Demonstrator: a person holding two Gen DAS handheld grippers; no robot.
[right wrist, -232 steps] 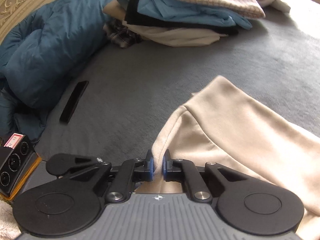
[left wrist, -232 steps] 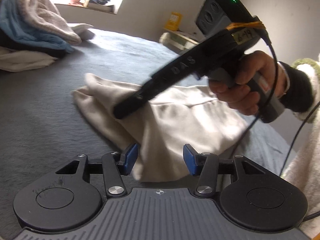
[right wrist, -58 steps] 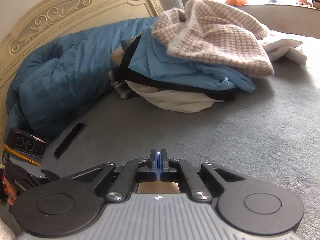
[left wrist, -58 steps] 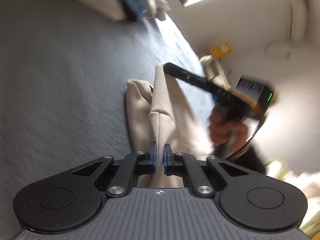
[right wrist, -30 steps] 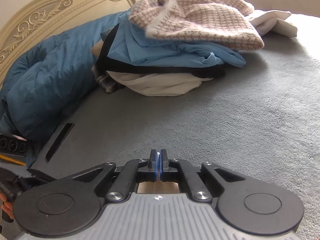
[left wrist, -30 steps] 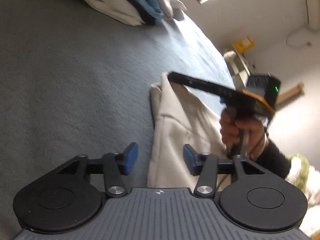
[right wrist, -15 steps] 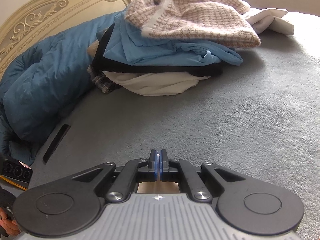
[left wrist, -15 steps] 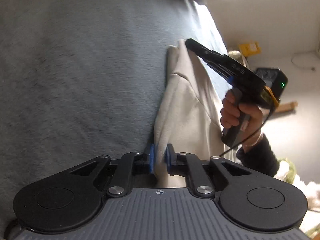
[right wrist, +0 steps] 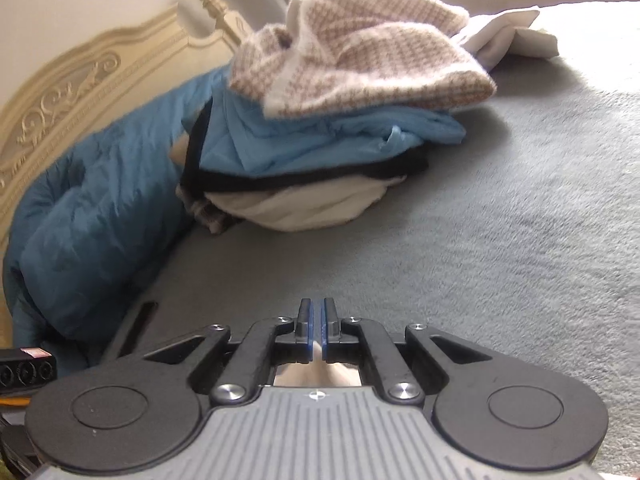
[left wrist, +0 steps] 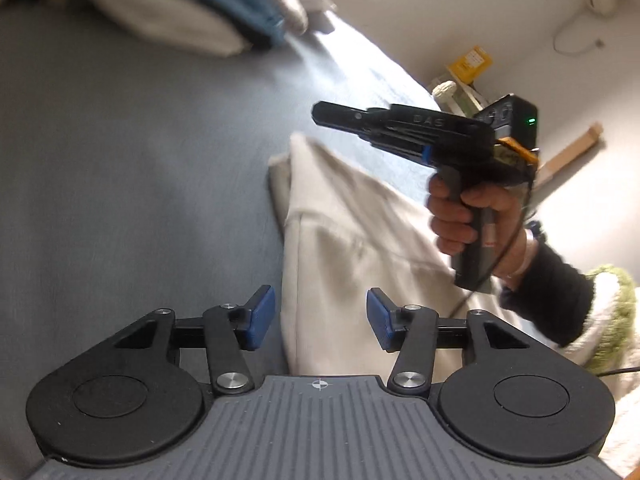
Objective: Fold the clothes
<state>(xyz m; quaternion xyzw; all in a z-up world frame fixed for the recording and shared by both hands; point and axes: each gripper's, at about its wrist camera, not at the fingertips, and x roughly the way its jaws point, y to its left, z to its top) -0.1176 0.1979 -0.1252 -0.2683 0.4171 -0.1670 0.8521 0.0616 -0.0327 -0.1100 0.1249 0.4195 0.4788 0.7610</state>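
Observation:
A cream garment (left wrist: 340, 240) lies folded lengthwise on the grey bed cover (left wrist: 120, 180). My left gripper (left wrist: 320, 320) is open, its blue pads either side of the garment's near end without touching it. A hand (left wrist: 460, 208) holds my right gripper (left wrist: 320, 114) just above the garment's far corner, which peaks up towards its tip. In the right wrist view, my right gripper (right wrist: 317, 320) has its pads a thin slit apart. Pale cloth shows in that slit, and the cream garment (right wrist: 316, 376) shows just behind the pads.
A pile of folded clothes (right wrist: 340, 100), topped by a checked knit, sits on the bed ahead of the right gripper. A blue duvet (right wrist: 100, 200) lies against the carved headboard (right wrist: 80, 80). A flat black object (right wrist: 138, 320) lies by the duvet. Shelves and a yellow box (left wrist: 468, 60) stand by the wall.
My left gripper, shut on the garment's edge half a second ago, has opened and let it go. The right gripper has risen slightly and moved closer to the clothes pile.

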